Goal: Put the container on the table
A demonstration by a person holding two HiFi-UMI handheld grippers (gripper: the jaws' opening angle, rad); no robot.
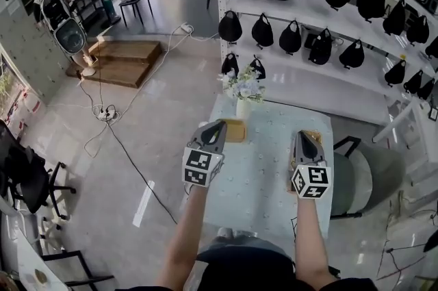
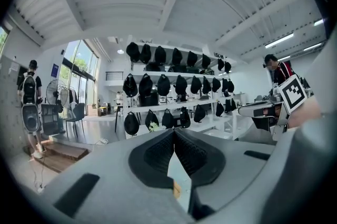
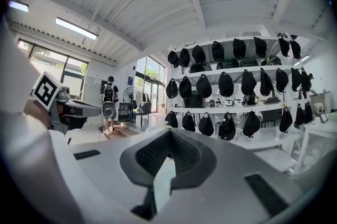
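The shelf rack (image 1: 321, 9), hung with black bags, stands beyond the table's far end and is no part of the job. The table (image 1: 263, 180) itself, pale and speckled, runs away from the person. A round grey seat (image 1: 366, 176) sits just off its right edge.

Both tongs hang above the table's middle. The left gripper (image 1: 220, 124) is over the left edge and the right gripper (image 1: 302, 135) is near the right edge. Each has its jaws brought together at the tips with nothing between them, as the left gripper's (image 2: 174, 130) and right gripper's (image 3: 169, 133) own views show.

A vase of flowers (image 1: 243, 94) stands at the table's far end. Two tan, box-like things appear to rest on the tabletop. The left tan box (image 1: 237, 131) lies just past the left gripper's tips, and the right tan box (image 1: 315, 139) lies beside the right gripper, partly hidden by it. Which of them is the container I cannot tell.

Since neither tong carries anything and both boxes seem to sit on the table, the placing looks done. All that seems left is to draw the tongs back. If another container is meant, none is in sight.
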